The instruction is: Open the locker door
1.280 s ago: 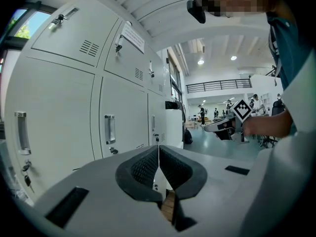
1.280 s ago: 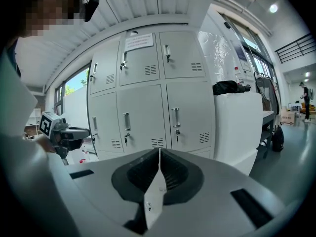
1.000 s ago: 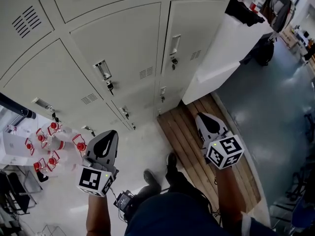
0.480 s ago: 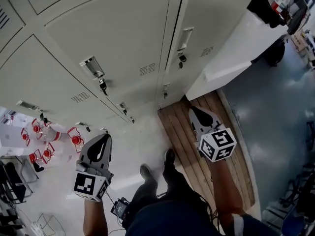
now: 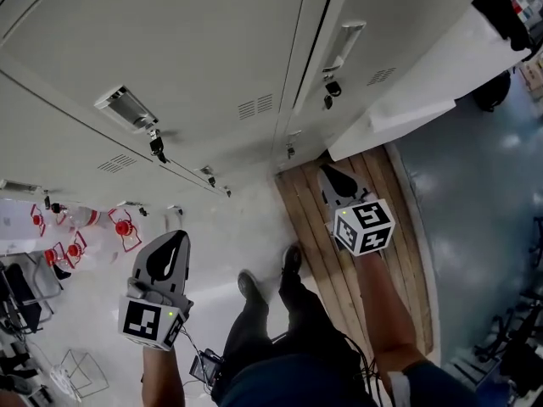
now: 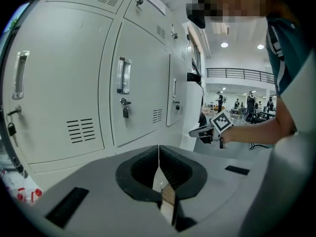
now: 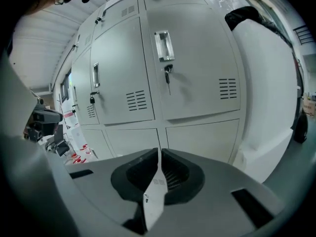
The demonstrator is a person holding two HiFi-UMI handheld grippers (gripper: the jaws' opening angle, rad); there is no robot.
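Observation:
Grey locker doors (image 5: 195, 49) fill the top of the head view, all closed. One door (image 7: 192, 68) faces my right gripper; it has a metal handle (image 7: 163, 45) with a key (image 7: 168, 76) hanging under it. My right gripper (image 5: 327, 176) is shut and empty, short of that door over a wooden platform. My left gripper (image 5: 173, 239) is also shut and empty, low on the left and away from the lockers. In the left gripper view the jaws (image 6: 158, 148) meet, with a handled door (image 6: 123, 75) ahead and the right gripper (image 6: 207, 131) off to the right.
A wooden platform (image 5: 373, 261) lies on the floor under my right hand. A white panel (image 5: 424, 83) juts out right of the lockers. Red-capped bottles (image 5: 72, 240) stand at the left. The person's feet (image 5: 248, 288) are between the grippers.
Both grippers have come down and nearer the lockers. The lockers now look larger in the head view. The jaws of both stay shut.

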